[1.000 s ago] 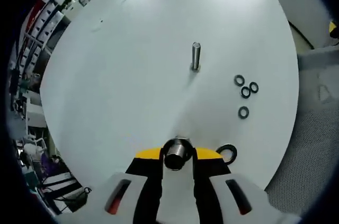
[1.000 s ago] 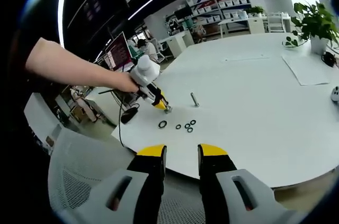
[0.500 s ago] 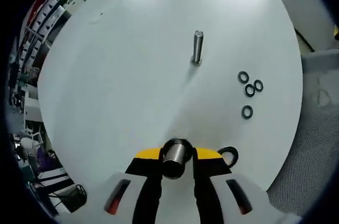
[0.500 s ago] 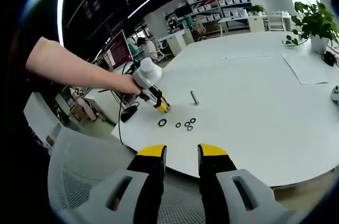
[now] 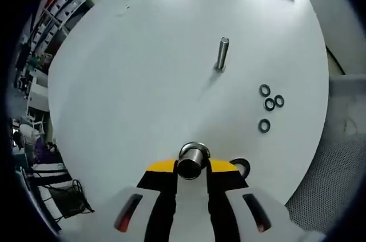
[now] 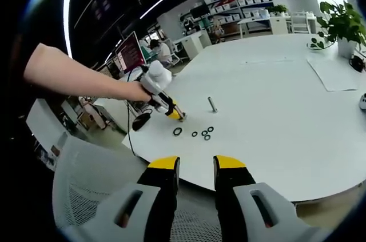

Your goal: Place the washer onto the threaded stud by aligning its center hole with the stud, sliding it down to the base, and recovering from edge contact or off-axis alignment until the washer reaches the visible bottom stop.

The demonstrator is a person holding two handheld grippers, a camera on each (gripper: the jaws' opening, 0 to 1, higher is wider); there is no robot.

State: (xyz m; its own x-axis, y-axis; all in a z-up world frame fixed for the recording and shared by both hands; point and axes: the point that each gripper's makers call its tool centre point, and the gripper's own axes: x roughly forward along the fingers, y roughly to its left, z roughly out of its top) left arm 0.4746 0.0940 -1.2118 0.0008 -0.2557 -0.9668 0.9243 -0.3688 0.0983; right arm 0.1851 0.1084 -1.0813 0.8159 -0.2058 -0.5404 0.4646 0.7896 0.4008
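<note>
A large washer (image 5: 241, 166) lies flat on the white table (image 5: 137, 82), just right of the left gripper (image 5: 192, 169), whose jaws clamp a metal bolt (image 5: 192, 161). The stud (image 5: 222, 54) stands ahead, four small washers (image 5: 270, 103) to its right. The right gripper (image 6: 196, 167) hangs narrowly parted, holding nothing.

Shiny metal stud (image 5: 222, 54) – dark matt washers (image 5: 270, 104) – smooth white table (image 5: 143, 82).
</note>
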